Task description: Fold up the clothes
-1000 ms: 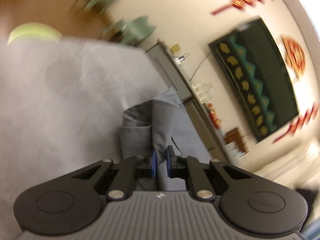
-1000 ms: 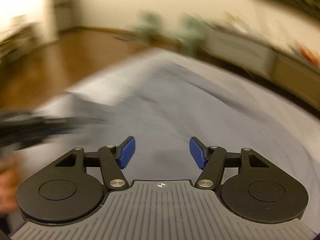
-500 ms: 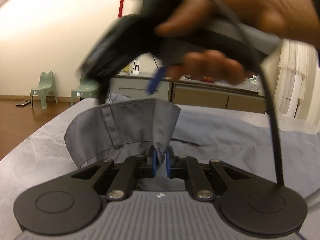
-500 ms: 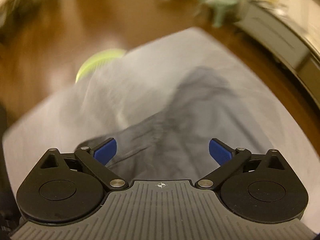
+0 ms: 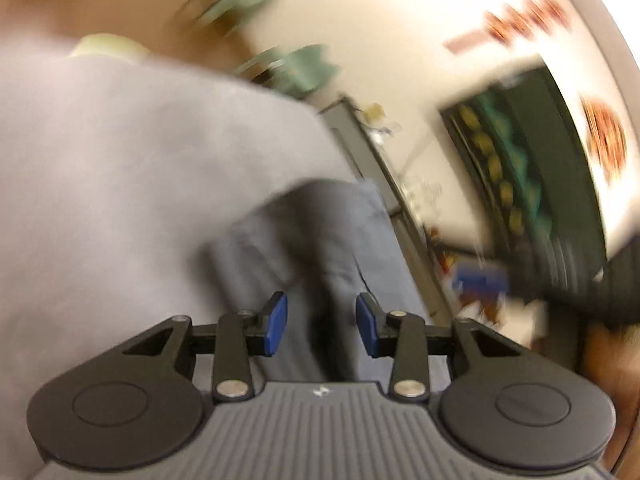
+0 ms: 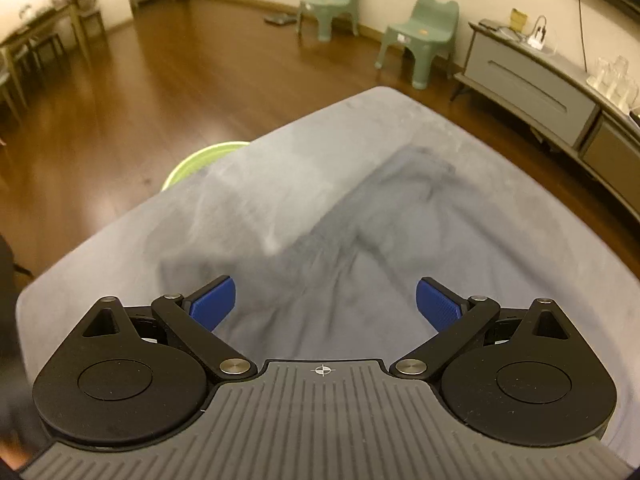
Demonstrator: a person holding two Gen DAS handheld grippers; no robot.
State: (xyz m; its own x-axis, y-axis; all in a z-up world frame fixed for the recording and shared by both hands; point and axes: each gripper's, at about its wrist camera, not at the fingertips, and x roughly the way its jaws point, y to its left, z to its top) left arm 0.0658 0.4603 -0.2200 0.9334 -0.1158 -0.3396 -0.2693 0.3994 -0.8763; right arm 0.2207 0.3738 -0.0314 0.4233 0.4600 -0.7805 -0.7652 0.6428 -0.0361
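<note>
Grey, faintly marbled covering spreads over the table (image 6: 120,248), whose far corner points at a wooden floor (image 6: 180,92) of glossy brown boards. Beyond that corner two green moulded plastic chairs (image 6: 420,36) stand against a cream wall, a long grey sideboard (image 6: 532,92) runs along the right, and a lime-green round rim (image 6: 200,158) peeps from behind the table's left edge. On the table's middle, reaching toward the far corner, lies the grey garment (image 6: 360,248), soft, rumpled, creased into dark folds; blur hides its finer seams. The right gripper (image 6: 325,304) hangs above the garment near the table's near edge, its ribbed blue pads spread wide, nothing between them. The left gripper (image 5: 322,324) has just been opening: its blue pads stand apart, a raised fold of the garment (image 5: 320,240) running between them, unpinched.
</note>
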